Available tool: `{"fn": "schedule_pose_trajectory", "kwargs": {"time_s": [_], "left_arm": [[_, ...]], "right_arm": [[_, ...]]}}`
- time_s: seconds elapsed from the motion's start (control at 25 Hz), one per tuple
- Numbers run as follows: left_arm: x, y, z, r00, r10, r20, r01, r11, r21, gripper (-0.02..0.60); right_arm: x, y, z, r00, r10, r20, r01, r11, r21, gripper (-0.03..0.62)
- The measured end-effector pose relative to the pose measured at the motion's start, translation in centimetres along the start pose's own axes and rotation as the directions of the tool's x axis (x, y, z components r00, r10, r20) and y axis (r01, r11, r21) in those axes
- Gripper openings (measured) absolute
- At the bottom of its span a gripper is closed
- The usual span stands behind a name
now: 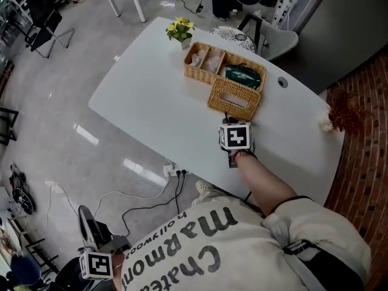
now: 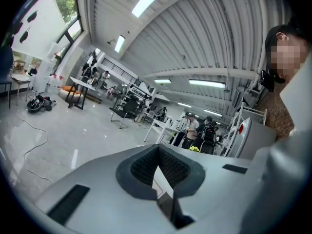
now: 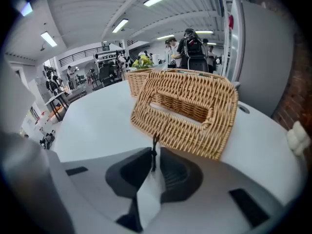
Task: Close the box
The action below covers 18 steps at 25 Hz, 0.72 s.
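A wicker box (image 1: 209,65) with several compartments stands on the white table (image 1: 145,102). Its wicker lid (image 1: 234,98), with a long slot in it, leans tilted against the box's near side. In the right gripper view the lid (image 3: 185,111) fills the middle, just ahead of the jaws. My right gripper (image 1: 228,120) (image 3: 154,159) is shut on a thin black cord loop (image 3: 154,147) that comes from the lid's near edge. My left gripper (image 1: 83,214) (image 2: 157,165) hangs low off the table at the bottom left, shut with nothing in it, pointing up at the ceiling.
A small yellow flower pot (image 1: 180,30) stands beyond the box. A green packet (image 1: 242,76) lies in the box. A cable hole (image 1: 282,82) and a red dried plant (image 1: 344,111) are at the right. A power strip (image 1: 173,171) and cables lie on the floor.
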State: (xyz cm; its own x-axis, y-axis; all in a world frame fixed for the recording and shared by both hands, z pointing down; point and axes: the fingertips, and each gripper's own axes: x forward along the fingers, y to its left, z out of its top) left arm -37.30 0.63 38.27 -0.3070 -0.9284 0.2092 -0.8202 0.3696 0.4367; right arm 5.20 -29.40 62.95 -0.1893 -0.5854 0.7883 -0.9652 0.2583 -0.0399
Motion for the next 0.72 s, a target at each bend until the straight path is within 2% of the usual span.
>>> {"fn": "schedule_pose_trajectory", "kwargs": {"time_s": [0.2,0.32,0.56,0.72], "left_arm": [[-0.4,0.4,-0.2,1.0,-0.001,0.001,0.001,1.0,-0.01,0.002],[-0.6,0.2,-0.6,1.0,-0.027,-0.004,0.027,0.999,-0.038,0.002],[-1.7,0.6,-0.8,1.0,-0.025,-0.007,0.025,0.999,-0.043,0.002],[-2.3,0.5,-0.7,1.0,-0.025,-0.003,0.025,0.999,-0.029,0.002]], "right_arm": [[-0.1,0.2,0.1,1.0,-0.019,0.003,0.019,1.0,0.009,0.025],[-0.1,0.1,0.0,1.0,-0.021,0.014,0.02,0.998,0.068,0.023],[-0.4,0.0,0.0,1.0,0.026,0.014,-0.028,0.983,0.181,0.017],[-1.4,0.1,0.3,0.996,0.064,0.07,-0.08,0.966,0.248,0.016]]}}
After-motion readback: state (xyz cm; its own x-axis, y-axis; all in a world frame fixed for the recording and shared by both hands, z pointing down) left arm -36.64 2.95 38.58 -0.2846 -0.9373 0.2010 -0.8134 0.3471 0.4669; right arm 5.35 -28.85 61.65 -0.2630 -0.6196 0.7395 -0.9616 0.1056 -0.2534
